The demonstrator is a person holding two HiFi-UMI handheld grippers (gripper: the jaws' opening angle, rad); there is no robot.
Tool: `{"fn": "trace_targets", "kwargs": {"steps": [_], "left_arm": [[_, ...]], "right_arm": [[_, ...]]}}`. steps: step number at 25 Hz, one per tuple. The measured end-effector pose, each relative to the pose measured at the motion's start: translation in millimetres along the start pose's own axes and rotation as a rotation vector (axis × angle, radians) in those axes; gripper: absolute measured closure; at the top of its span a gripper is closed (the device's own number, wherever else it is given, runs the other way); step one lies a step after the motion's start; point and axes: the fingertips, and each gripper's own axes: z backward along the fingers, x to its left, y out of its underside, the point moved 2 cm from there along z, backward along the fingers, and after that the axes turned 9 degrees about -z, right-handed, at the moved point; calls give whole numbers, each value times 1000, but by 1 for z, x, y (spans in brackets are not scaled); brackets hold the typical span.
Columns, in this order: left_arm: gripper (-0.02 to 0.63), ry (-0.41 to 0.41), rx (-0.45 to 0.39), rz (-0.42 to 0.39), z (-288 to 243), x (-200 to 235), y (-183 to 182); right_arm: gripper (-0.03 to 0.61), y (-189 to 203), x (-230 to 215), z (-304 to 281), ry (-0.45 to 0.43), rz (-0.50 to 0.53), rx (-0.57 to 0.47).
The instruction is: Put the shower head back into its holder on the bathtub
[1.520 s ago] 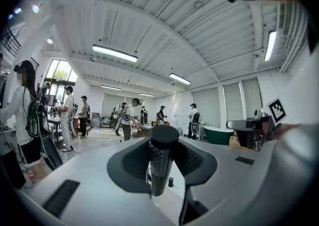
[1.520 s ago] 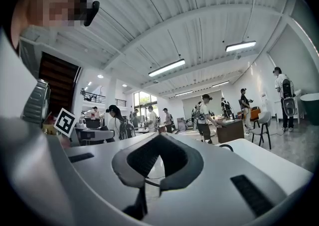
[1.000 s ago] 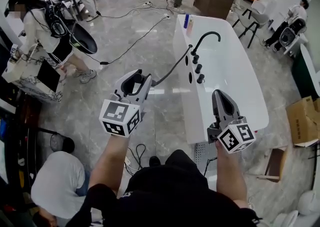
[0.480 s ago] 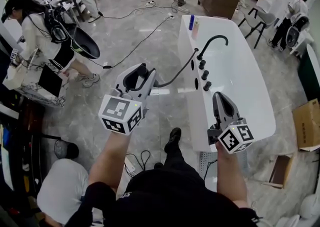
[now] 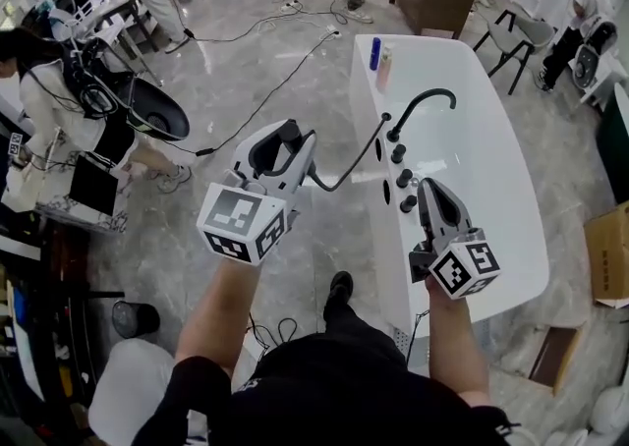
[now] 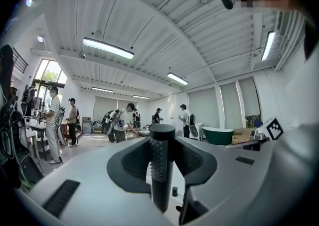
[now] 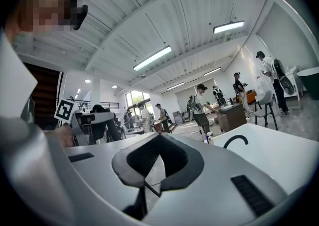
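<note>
My left gripper (image 5: 283, 146) is shut on the black shower head (image 5: 267, 154). In the left gripper view its ribbed handle (image 6: 160, 168) stands upright between the pads. A dark hose (image 5: 346, 167) runs from it to the side of the white bathtub (image 5: 496, 174). On the tub's rim stand a black curved faucet (image 5: 425, 103) and three black knobs (image 5: 404, 178). Which fitting is the holder I cannot tell. My right gripper (image 5: 435, 200) hovers over the tub's near rim, shut with nothing in it. The faucet (image 7: 237, 141) shows ahead of it in the right gripper view.
Two bottles (image 5: 379, 56) stand at the tub's far end. Cables (image 5: 257, 90) cross the marble floor on the left. A person (image 5: 69, 110) with gear stands at the far left, and a cardboard box (image 5: 609, 252) lies right of the tub. Other people work in the background.
Both grippers have moved forward alongside the tub, which now lies closer and lower in the head view. The left still holds the shower head; the right stays shut.
</note>
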Motion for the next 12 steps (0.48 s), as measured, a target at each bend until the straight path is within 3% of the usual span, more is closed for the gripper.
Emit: {"fn": "trace_targets", "kwargs": {"steps": [5, 12], "left_arm": [[472, 9, 52, -5, -70, 17, 10], [472, 23, 84, -2, -125, 35, 19]], "right_arm": [[566, -22, -48, -52, -1, -33, 15], [566, -33, -88, -93, -4, -59, 10]]}}
